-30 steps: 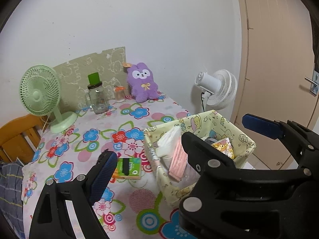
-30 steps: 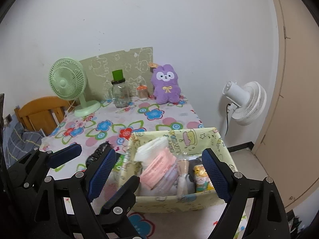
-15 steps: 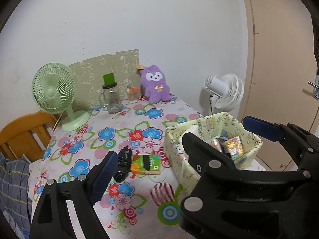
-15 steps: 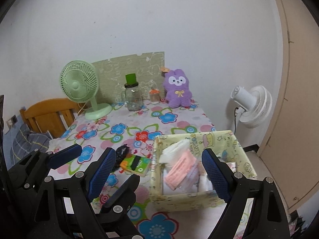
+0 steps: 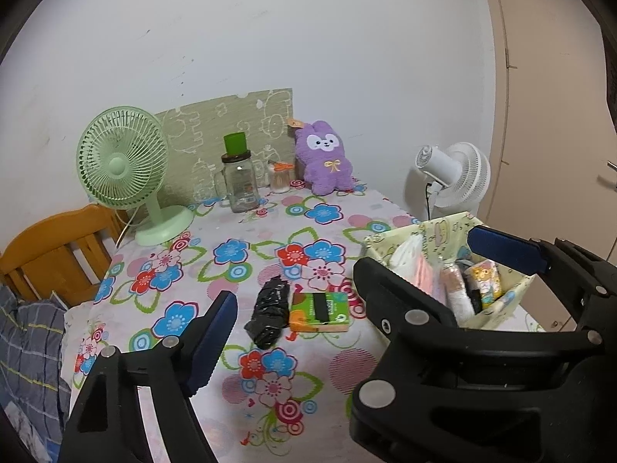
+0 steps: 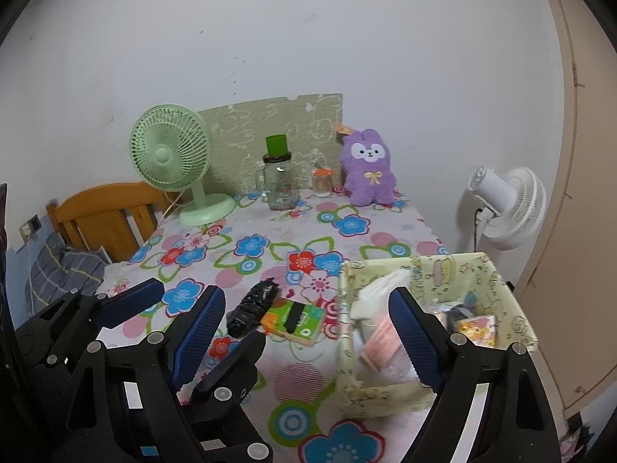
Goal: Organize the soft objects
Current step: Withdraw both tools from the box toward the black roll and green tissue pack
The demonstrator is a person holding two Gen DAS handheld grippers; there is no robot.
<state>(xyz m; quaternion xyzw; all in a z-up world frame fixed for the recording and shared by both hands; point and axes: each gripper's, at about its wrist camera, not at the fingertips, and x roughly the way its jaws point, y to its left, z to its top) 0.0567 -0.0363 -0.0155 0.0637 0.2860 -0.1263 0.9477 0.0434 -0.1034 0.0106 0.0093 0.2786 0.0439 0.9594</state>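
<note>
A yellow patterned fabric basket (image 6: 505, 289) sits at the table's right edge, holding tissue packs, a pink pack and small items; it also shows in the left wrist view (image 5: 513, 297). A black crumpled bag (image 6: 250, 308) and a green-orange tissue pack (image 6: 295, 318) lie on the floral cloth left of the basket; both show in the left wrist view, the black bag (image 5: 270, 310) and the tissue pack (image 5: 320, 310). A purple plush bunny (image 6: 368, 168) sits at the back. My left gripper (image 5: 358, 289) and right gripper (image 6: 304, 335) are open and empty, held above the table's near side.
A green desk fan (image 6: 173, 162), a glass jar with green lid (image 6: 279, 181) and a small orange-lidded jar (image 6: 322, 179) stand at the back. A white fan (image 6: 509, 208) stands beyond the right edge. A wooden chair (image 6: 104, 216) is at the left.
Both grippers have pulled back and up from the basket. The black bag and tissue pack have come into full view. Both stay open.
</note>
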